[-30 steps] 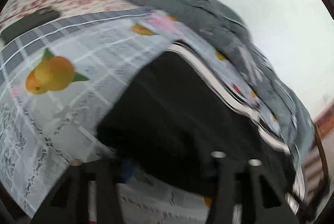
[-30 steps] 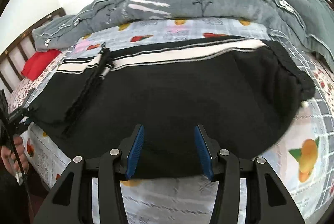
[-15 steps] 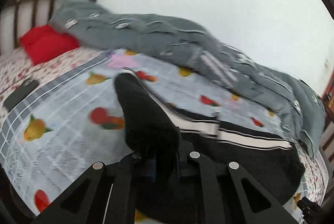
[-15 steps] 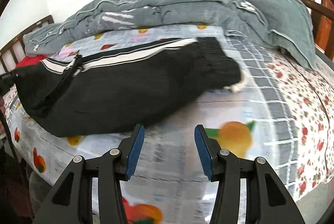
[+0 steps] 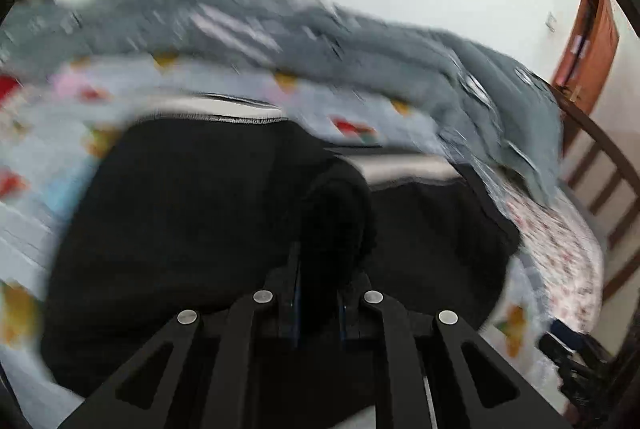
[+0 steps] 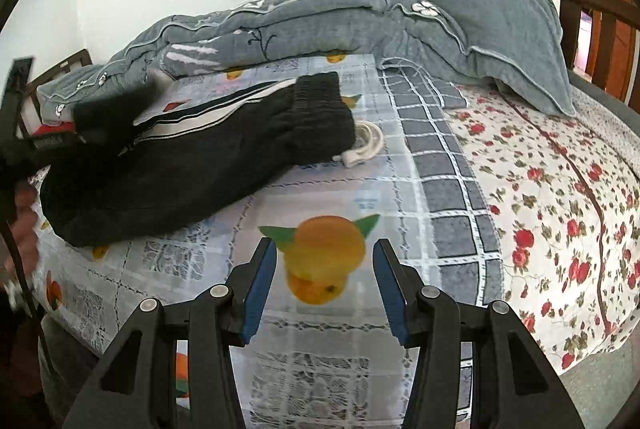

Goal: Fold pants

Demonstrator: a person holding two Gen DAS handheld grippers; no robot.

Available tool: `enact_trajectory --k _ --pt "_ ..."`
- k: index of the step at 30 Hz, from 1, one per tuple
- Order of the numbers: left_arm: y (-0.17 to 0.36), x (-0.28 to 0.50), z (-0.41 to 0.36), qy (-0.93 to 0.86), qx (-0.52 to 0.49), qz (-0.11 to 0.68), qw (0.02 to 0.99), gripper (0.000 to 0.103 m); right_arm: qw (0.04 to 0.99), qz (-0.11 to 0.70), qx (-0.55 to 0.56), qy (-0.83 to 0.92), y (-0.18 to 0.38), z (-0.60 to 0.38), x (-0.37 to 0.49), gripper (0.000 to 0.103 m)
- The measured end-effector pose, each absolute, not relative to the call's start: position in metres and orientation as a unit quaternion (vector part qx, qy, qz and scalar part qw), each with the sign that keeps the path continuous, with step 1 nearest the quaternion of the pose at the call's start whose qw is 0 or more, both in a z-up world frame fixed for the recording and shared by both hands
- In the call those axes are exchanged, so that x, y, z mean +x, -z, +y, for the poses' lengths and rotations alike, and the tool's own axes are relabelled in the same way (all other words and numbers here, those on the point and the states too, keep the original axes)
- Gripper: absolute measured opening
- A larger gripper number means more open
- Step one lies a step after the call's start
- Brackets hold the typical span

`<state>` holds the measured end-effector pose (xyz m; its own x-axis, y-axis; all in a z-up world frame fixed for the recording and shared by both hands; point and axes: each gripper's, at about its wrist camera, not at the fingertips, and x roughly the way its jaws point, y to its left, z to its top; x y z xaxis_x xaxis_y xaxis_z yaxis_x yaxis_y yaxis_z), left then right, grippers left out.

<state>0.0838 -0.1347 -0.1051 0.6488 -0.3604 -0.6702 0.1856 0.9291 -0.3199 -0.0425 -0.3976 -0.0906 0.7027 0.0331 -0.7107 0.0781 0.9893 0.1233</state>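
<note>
Black pants with white side stripes lie on the fruit-print bedsheet. Their elastic waistband points right, with a white drawstring beside it. My left gripper is shut on a bunched end of the pants and holds it lifted over the rest of the garment; it shows at the left edge of the right wrist view. My right gripper is open and empty above the sheet, in front of the pants and apart from them.
A grey quilt is piled along the back of the bed against the white wall. A floral sheet covers the right side. A wooden footboard stands at the right, a headboard at the left.
My left gripper has carried the held pants end rightward over the garment. My right gripper has drawn back and to the right, away from the pants, still open.
</note>
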Motion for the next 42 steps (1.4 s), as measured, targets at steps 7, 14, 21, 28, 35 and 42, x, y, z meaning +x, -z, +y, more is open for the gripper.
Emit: enact_trajectory --k 7,14,21,28,35,42 --pt "0.122 0.072 -0.174 0.183 -0.091 0.401 0.893 0.013 0.916 0.393 0.080 -0.016 0.082 -0.387 -0.041 0.050" --pt "0.111 0.060 -0.154 0.239 -0.083 0.407 0.878 0.020 0.923 0.371 0.092 -0.050 0.066 -0.359 -0.017 0.057" --pt "0.079 0.033 -0.098 0.231 -0.061 0.339 0.910 0.056 0.908 0.376 0.168 -0.081 0.067 -0.332 0.023 0.060" --pt "0.086 0.028 -0.025 0.203 -0.073 0.343 0.914 0.062 0.878 0.424 0.211 -0.076 0.099 -0.303 0.075 0.060" --pt "0.107 0.017 0.021 0.222 -0.110 0.359 0.900 0.067 0.888 0.427 0.155 -0.068 0.100 -0.266 0.094 0.021" --pt "0.137 0.026 -0.009 0.246 -0.082 0.407 0.876 0.071 0.917 0.372 0.123 -0.072 0.050 -0.260 0.087 0.019"
